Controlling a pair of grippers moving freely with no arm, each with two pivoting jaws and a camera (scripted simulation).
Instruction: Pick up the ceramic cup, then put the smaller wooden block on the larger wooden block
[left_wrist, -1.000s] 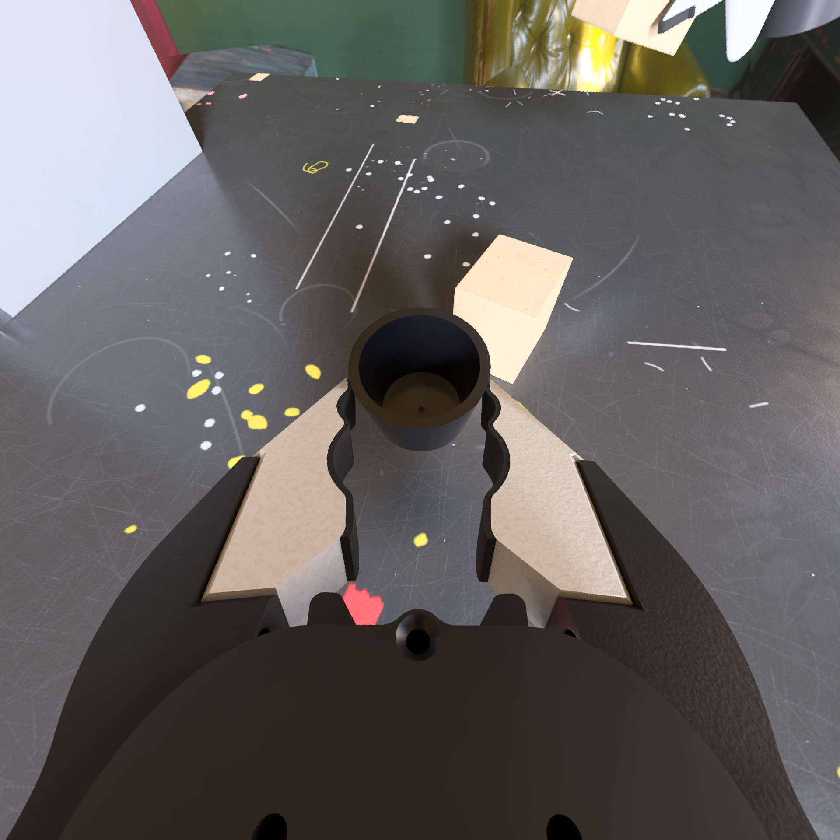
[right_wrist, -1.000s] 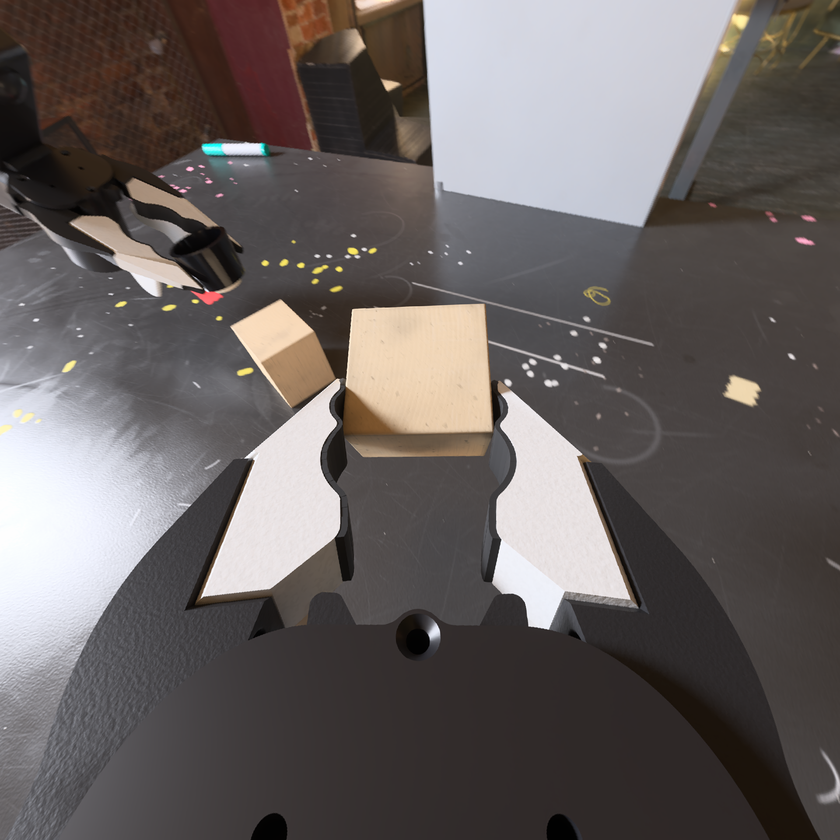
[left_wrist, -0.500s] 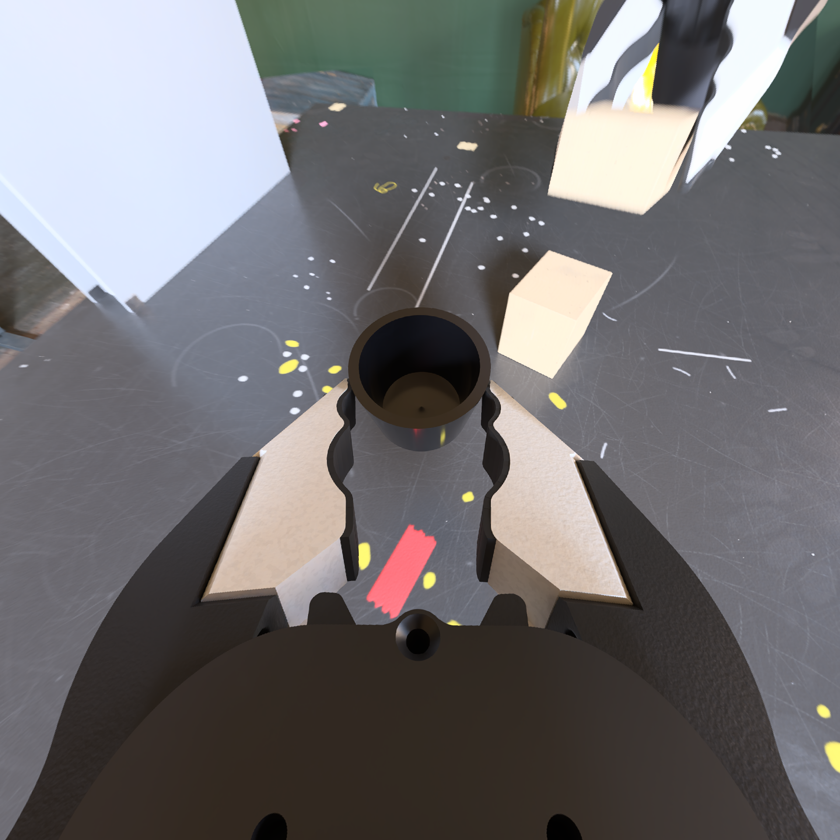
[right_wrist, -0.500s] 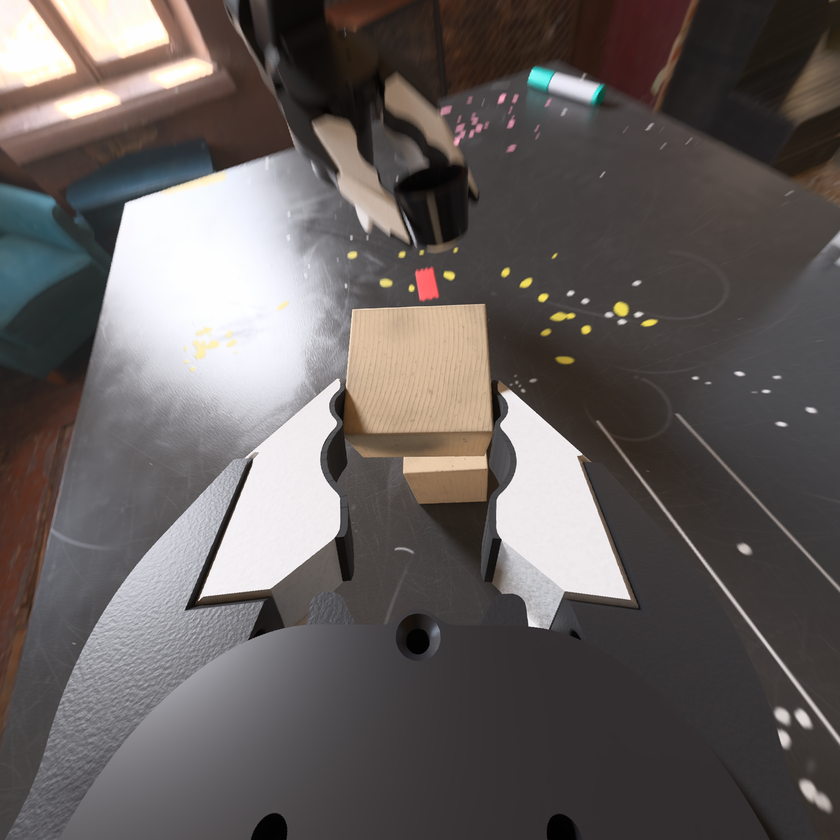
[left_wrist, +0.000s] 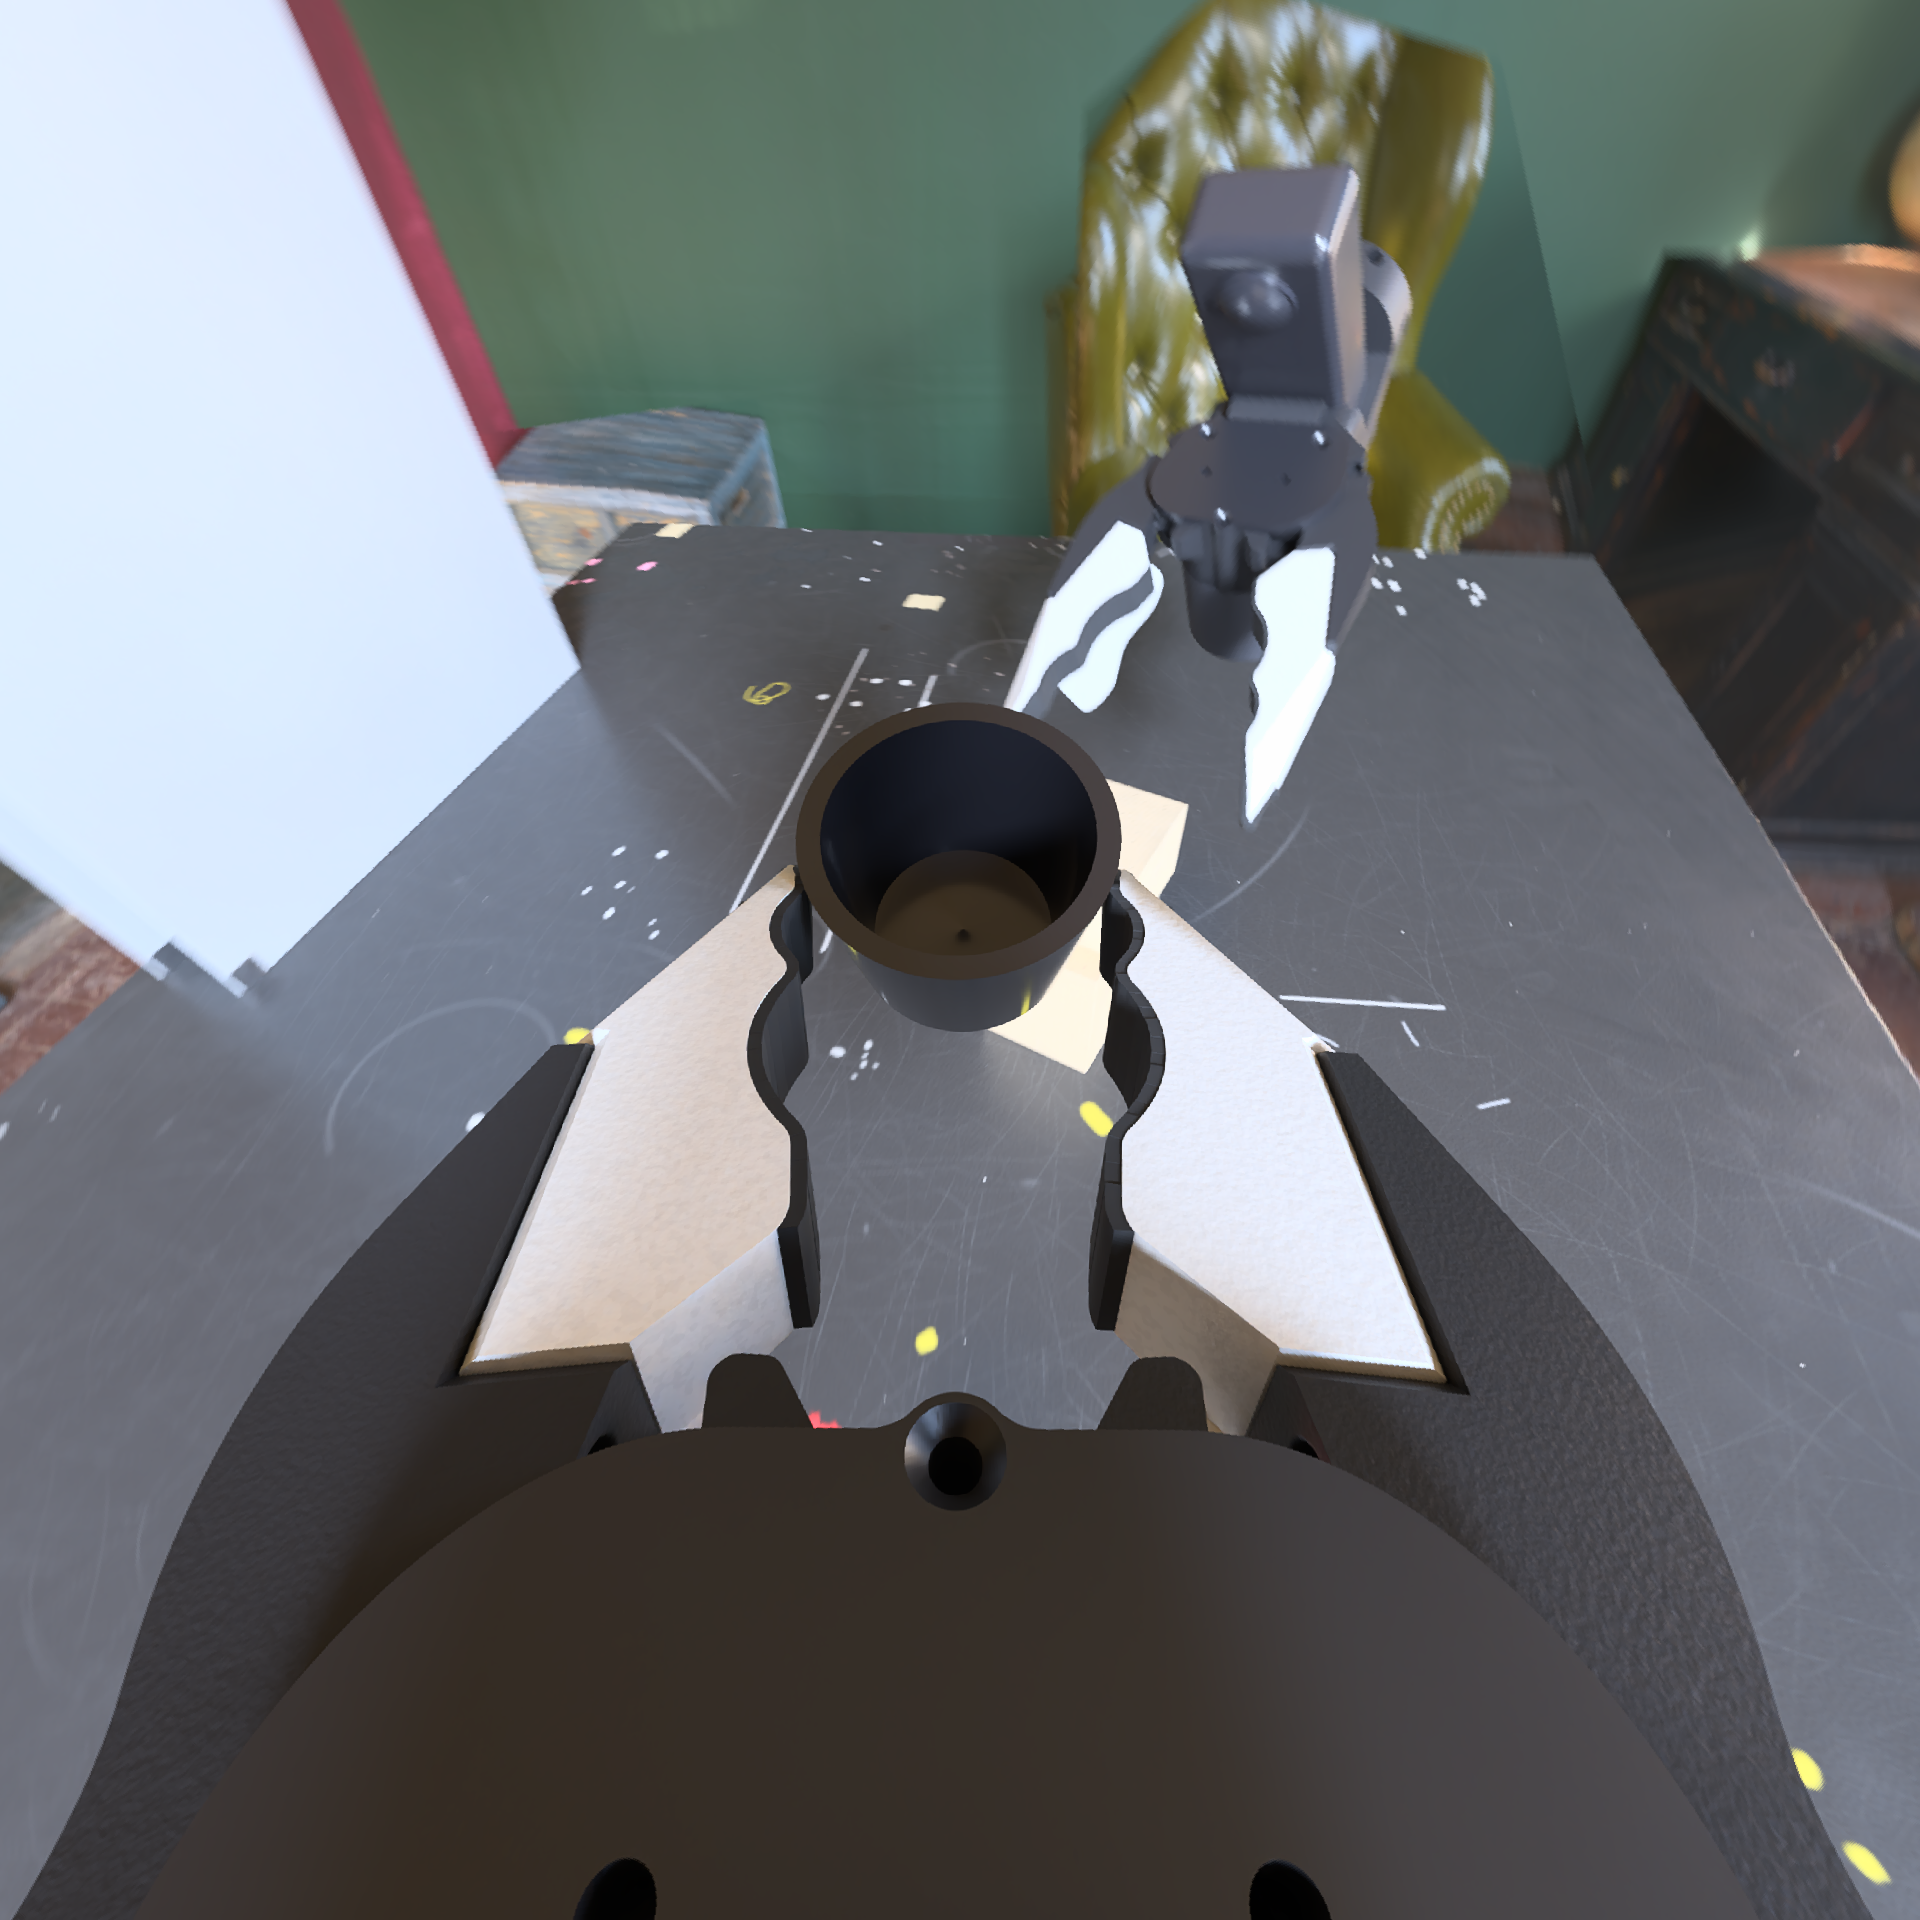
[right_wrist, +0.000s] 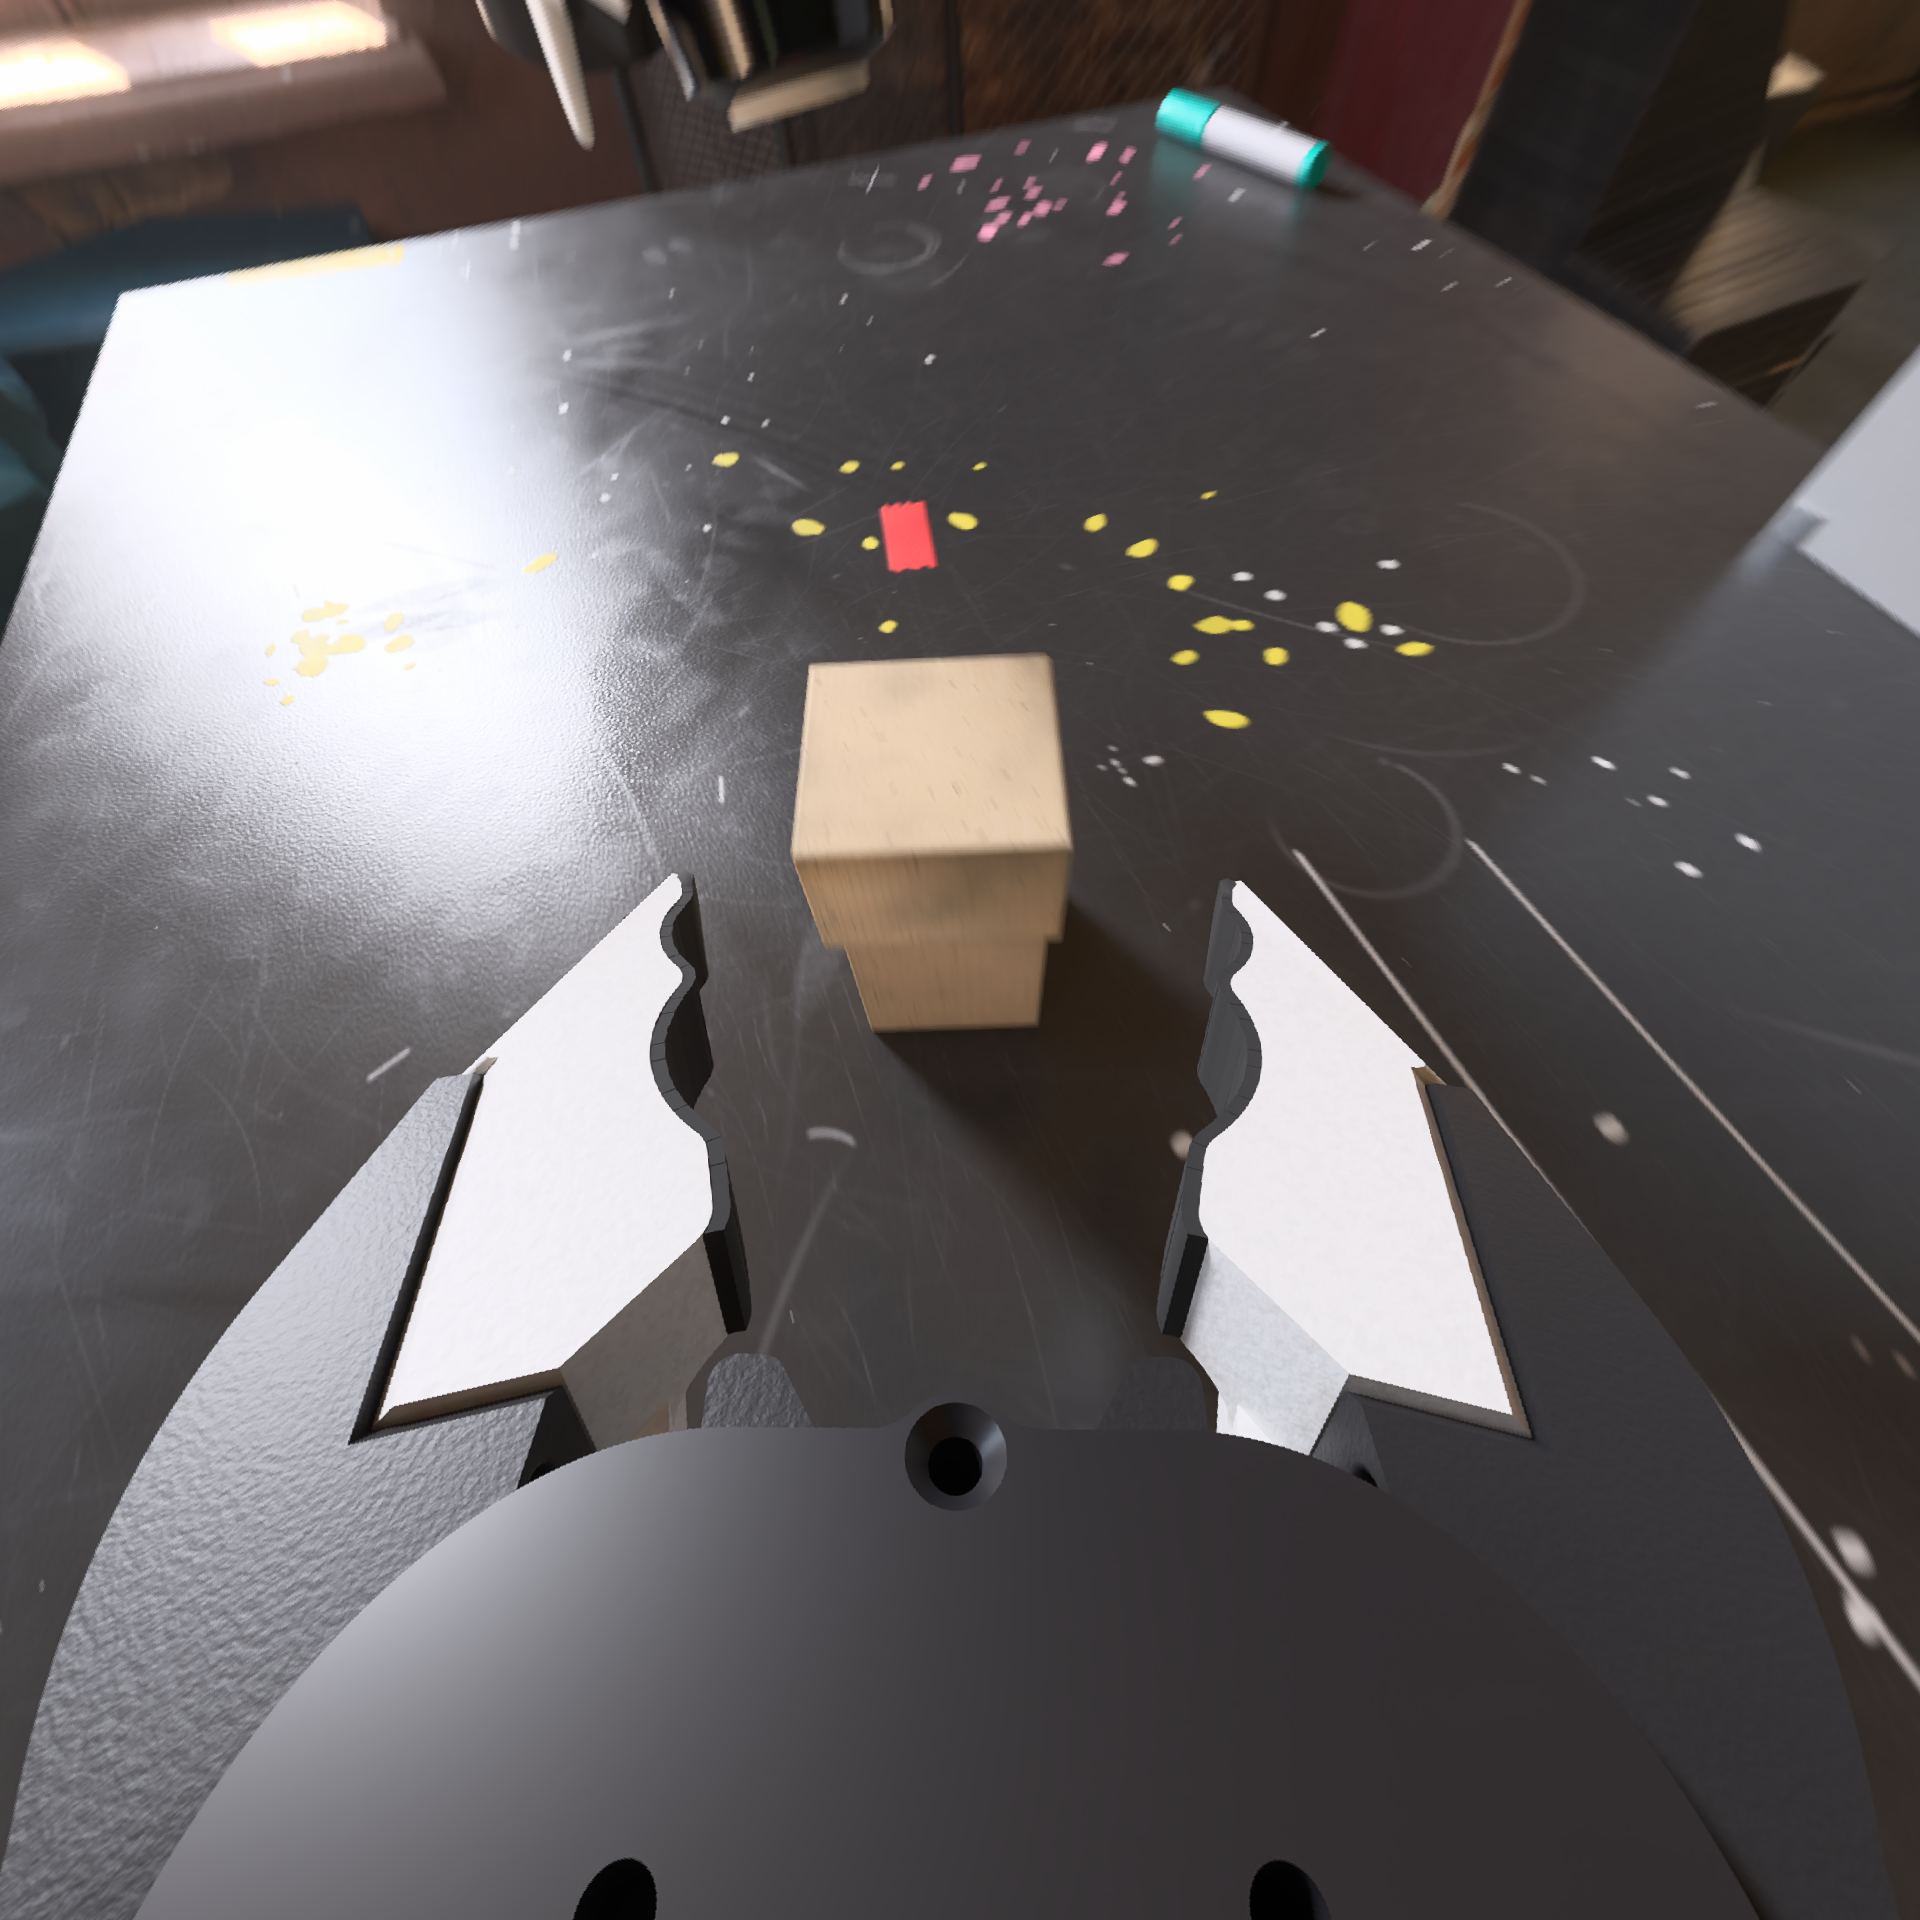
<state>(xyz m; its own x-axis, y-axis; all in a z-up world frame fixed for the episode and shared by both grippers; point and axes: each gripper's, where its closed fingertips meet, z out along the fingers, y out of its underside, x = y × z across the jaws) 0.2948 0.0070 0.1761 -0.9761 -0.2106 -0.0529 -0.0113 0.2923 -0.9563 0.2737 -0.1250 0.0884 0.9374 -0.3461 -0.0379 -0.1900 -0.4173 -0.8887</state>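
Note:
My left gripper (left_wrist: 956, 904) is shut on the dark ceramic cup (left_wrist: 956, 862) and holds it upright above the table. My right gripper (right_wrist: 956, 888) is open and empty, just behind a stack of two wooden blocks. The upper block (right_wrist: 930, 758) rests on the lower block (right_wrist: 951, 977) and looks wider than it from here. In the left wrist view the stack (left_wrist: 1148, 842) is mostly hidden behind the cup, and the right gripper (left_wrist: 1143, 748) hangs open above and beyond it. The left gripper's fingers (right_wrist: 566, 73) show at the top edge of the right wrist view.
The dark scratched table (right_wrist: 312, 935) carries paint specks and a red tape strip (right_wrist: 907, 535). A teal-capped marker (right_wrist: 1242, 140) lies at a far corner. A white board (left_wrist: 208, 416) stands at one edge. An olive armchair (left_wrist: 1278, 312) and a dark cabinet (left_wrist: 1766, 520) stand beyond.
My right gripper has opened, left its block on top of the other block, and drawn back. My left gripper still holds the cup and has shifted so the cup now covers the stack.

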